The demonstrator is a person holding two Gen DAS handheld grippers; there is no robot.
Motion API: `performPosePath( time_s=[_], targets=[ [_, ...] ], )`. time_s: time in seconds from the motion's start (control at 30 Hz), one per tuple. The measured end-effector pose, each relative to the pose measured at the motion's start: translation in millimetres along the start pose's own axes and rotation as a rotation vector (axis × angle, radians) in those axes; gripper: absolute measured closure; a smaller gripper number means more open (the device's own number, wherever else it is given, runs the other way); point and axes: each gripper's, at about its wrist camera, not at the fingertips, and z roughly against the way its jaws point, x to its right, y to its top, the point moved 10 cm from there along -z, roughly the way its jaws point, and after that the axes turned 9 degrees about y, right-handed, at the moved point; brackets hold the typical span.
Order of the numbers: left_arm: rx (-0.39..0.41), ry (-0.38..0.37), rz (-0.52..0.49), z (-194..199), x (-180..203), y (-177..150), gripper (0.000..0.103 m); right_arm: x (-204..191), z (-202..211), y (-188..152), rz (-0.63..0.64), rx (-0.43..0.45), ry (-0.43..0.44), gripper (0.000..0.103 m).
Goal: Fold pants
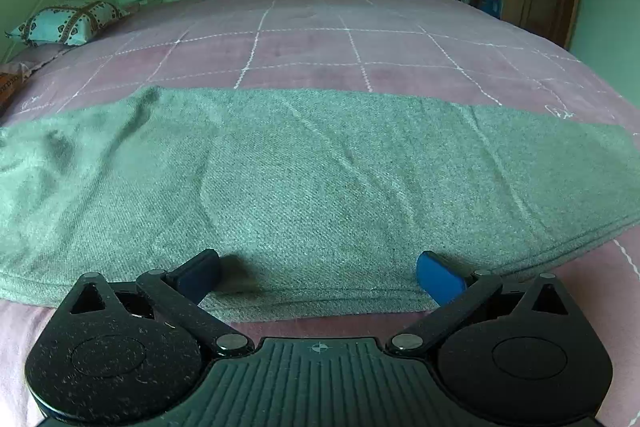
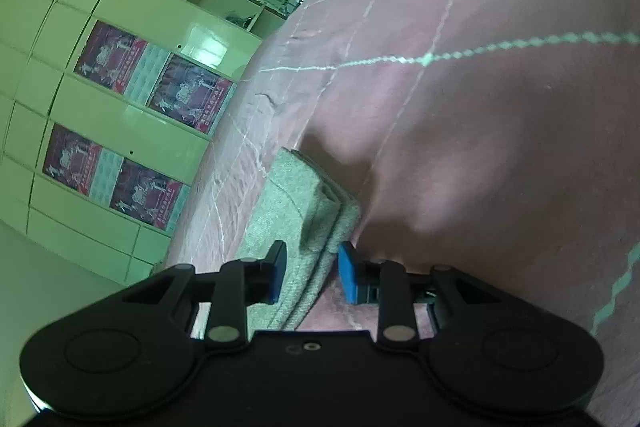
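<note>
Grey-green pants point(image 1: 304, 179) lying flat across pink checked bed cover point(image 1: 320, 39), folded lengthwise. Left gripper point(image 1: 318, 277) released, blue pads spread wide over the near edge of the fabric. Right gripper point(image 2: 312, 273) narrowed around the stacked pants end; pad contact impossible to tell. Patterned pillow point(image 1: 68, 23) far left.

Pants point(image 1: 320, 179) run past both side edges — their ends unseen.
</note>
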Motion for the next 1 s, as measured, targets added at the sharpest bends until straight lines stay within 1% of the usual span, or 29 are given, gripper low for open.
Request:
performPosePath(
  time_s=[0.1,0.2,0.23,0.27,0.33,0.43,0.5,0.53,0.63,0.7,0.77,0.9,1.0],
  targets=[
    [-0.002,-0.004,0.003,0.6,-0.4,-0.3,0.0,2.6,-5.8,-1.0,0.01,-0.014,-0.019,0.084],
    [-0.002,-0.007,0.003,-0.7,-1.6,0.6,0.0,1.3,-15.0,-5.0,0.069,-0.043,-0.063,0.085],
    [0.0,-0.006,0.003,-0.1,-1.3,0.2,0.0,1.1,-17.4,-6.6,0.087,-0.049,-0.079,0.087],
    [0.002,-0.005,0.002,-1.1,-1.5,0.0,0.0,1.6,-18.6,-7.5,0.101,-0.055,-0.096,0.092],
    [0.005,-0.001,-0.002,-3.5,-1.8,0.4,0.0,1.0,-18.0,-9.0,0.096,-0.06,-0.09,0.095],
    [0.009,0.004,-0.01,-3.4,-0.8,-0.6,0.0,-1.6,-16.5,-9.3,0.114,-0.059,-0.106,0.096],
    [0.01,0.002,-0.009,-3.5,-0.8,-0.5,0.0,-12.7,-16.6,-10.4,0.182,-0.066,-0.137,0.096],
    [0.011,-0.005,-0.005,-2.7,-1.6,-0.1,0.0,-19.3,-16.0,-9.6,0.198,-0.065,-0.132,0.097],
    [0.015,-0.061,0.028,6.4,-13.3,4.7,0.0,-49.3,-13.0,-6.6,0.225,-0.059,-0.067,0.097],
    [0.039,-0.053,0.044,15.2,-32.8,6.1,0.0,-77.5,-14.5,-9.4,0.292,-0.073,-0.046,0.097],
    [0.052,-0.037,0.065,21.9,-63.2,5.0,0.0,-109.0,-18.4,-18.9,0.371,-0.087,-0.015,0.097],
    [0.067,0.025,0.166,29.5,-144.8,-2.0,0.0,-158.2,-33.5,-47.4,0.434,-0.113,0.043,0.097],
    [0.069,0.075,0.258,34.2,-208.2,-14.2,0.0,-189.2,-46.9,-76.3,0.466,-0.136,0.071,0.097]
  ],
)
